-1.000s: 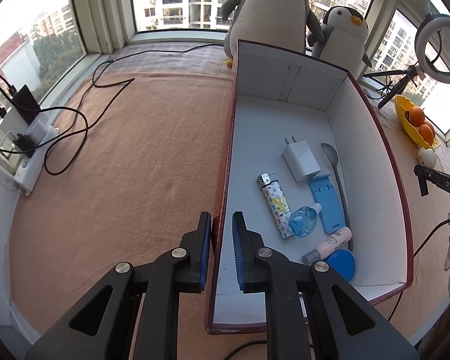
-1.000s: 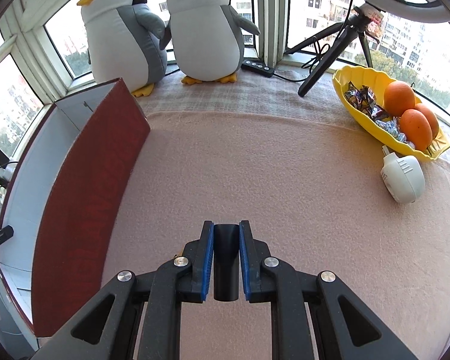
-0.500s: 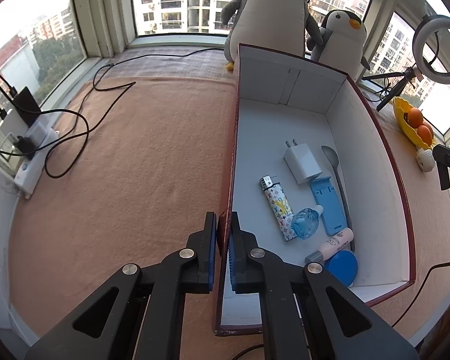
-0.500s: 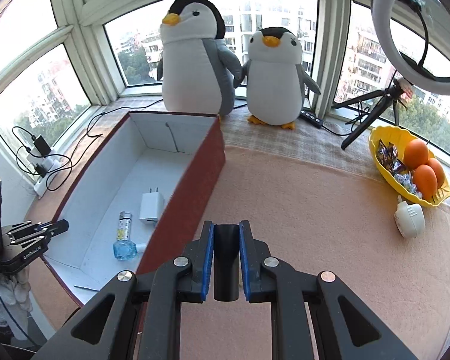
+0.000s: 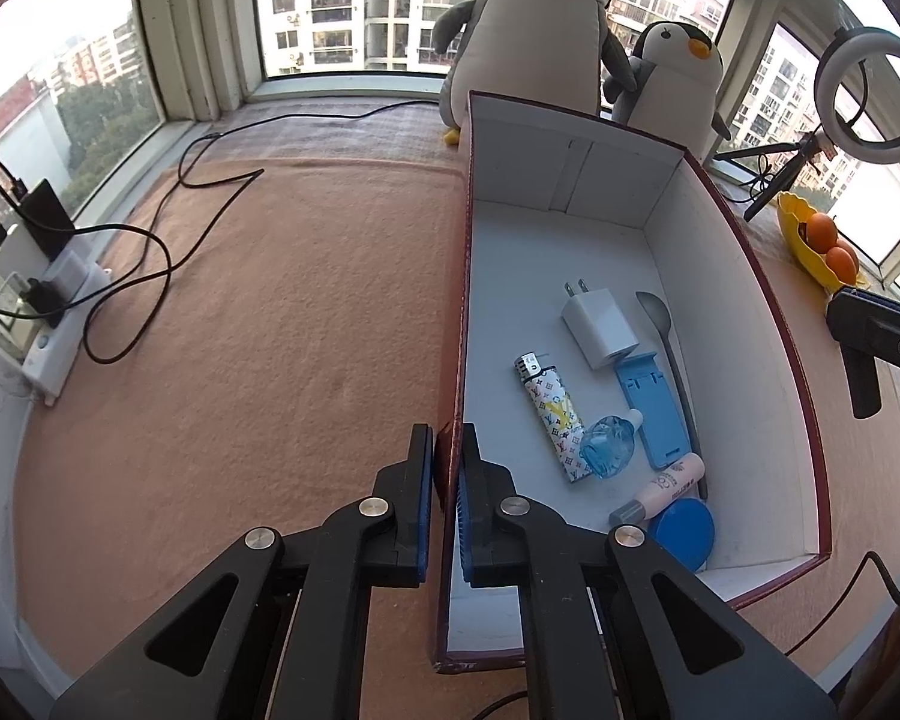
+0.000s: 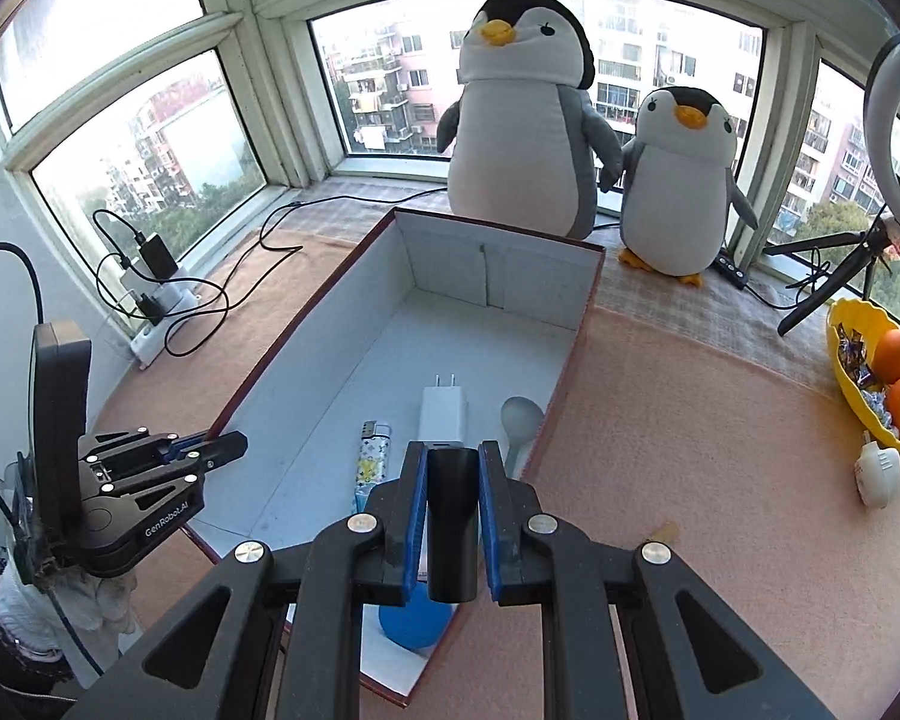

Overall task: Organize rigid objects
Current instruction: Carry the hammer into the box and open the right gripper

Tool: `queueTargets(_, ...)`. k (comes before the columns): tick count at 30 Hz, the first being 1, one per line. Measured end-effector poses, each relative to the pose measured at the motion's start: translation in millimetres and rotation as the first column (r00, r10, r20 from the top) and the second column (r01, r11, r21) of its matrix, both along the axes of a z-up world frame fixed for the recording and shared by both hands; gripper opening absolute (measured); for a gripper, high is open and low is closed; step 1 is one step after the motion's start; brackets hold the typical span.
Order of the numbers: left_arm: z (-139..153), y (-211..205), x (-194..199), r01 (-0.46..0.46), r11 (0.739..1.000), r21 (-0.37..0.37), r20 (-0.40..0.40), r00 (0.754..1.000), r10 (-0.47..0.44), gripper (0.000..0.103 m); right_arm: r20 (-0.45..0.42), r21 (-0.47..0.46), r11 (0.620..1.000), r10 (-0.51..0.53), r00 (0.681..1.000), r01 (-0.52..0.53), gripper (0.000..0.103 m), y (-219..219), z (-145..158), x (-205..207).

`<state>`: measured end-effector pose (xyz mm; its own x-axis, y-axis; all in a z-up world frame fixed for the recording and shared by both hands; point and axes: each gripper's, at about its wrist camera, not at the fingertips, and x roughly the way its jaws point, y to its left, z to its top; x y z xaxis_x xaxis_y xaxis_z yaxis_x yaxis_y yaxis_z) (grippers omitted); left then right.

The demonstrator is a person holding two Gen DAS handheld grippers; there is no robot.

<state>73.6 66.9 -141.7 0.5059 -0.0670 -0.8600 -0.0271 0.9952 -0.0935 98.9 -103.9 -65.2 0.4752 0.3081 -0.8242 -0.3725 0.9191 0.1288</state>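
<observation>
The left gripper (image 5: 447, 474) has just pinched the box (image 5: 801, 396) wall tight. The right gripper (image 6: 450, 501) has swung over the box, fingers clamped on a black tube (image 6: 452, 531), ready to drop in.

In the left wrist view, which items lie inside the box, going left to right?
Patterned lighter → white charger plug → grey spoon.

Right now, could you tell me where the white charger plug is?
The white charger plug lies on the floor of the box, between the patterned lighter and the grey spoon.
</observation>
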Motion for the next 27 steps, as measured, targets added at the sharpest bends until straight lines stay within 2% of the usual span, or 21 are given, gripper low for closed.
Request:
queueTargets(11,-0.1,1.4,-0.3,0.011,1.0,-0.005,0.002,1.0,-0.011,0.006,-0.041,0.007,1.0,0.026,0.999,-0.026,0.015,31.4,-16.0,-0.3)
queueTargets(23,-0.1,0.4,-0.2,0.008,1.0,-0.003,0.001,1.0,-0.008,0.006,-0.063,0.001,0.999,0.043,0.997,-0.043,0.015,38.2,-23.6,2.2)
queueTargets(27,-0.3,0.4,-0.2,0.006,1.0,-0.002,0.0,1.0,-0.006,0.006,-0.051,-0.001,0.999,0.043,0.998,-0.043,0.032,37.3,-21.7,1.8)
